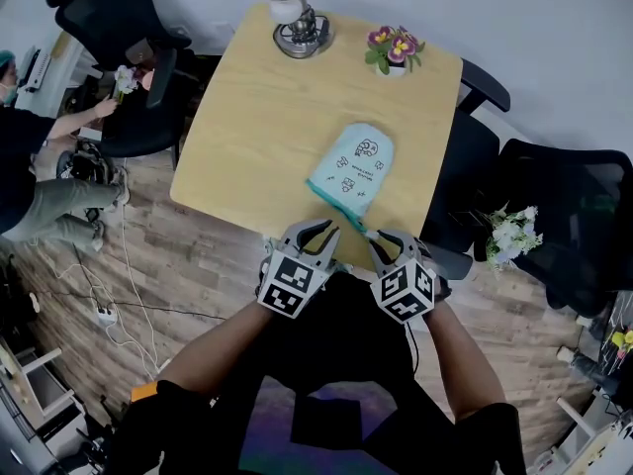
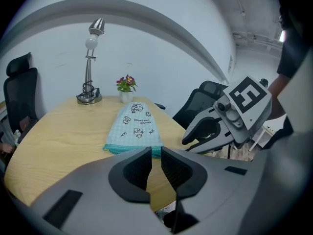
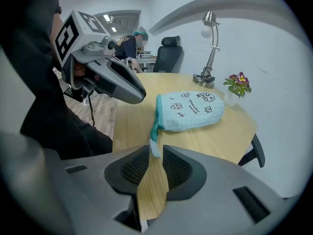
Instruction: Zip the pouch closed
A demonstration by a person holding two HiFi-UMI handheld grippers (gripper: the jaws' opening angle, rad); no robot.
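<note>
Wooden table [image 1: 247, 117] on plank floor [image 1: 188, 255]; black chairs [image 1: 564, 216] around; white wall [image 2: 49, 58] behind.

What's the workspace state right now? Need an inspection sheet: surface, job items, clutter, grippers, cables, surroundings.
Surface: wooden table, mostly bare.
Job's things: teal pouch lies flat near the front edge, zipper end toward the person. Its zipper tab trails off one corner.
Clutter: lamp and flower pot at the far edge, apart from the pouch.
Grippers: left gripper has its jaws slightly apart with nothing between them. Right gripper has its jaws apart, with the zipper tab at their tips, not clamped.
Cables: none on the table. Loose cables and a power strip lie on the floor at left.
Surroundings: black chairs around the table, a seated person at left.
</note>
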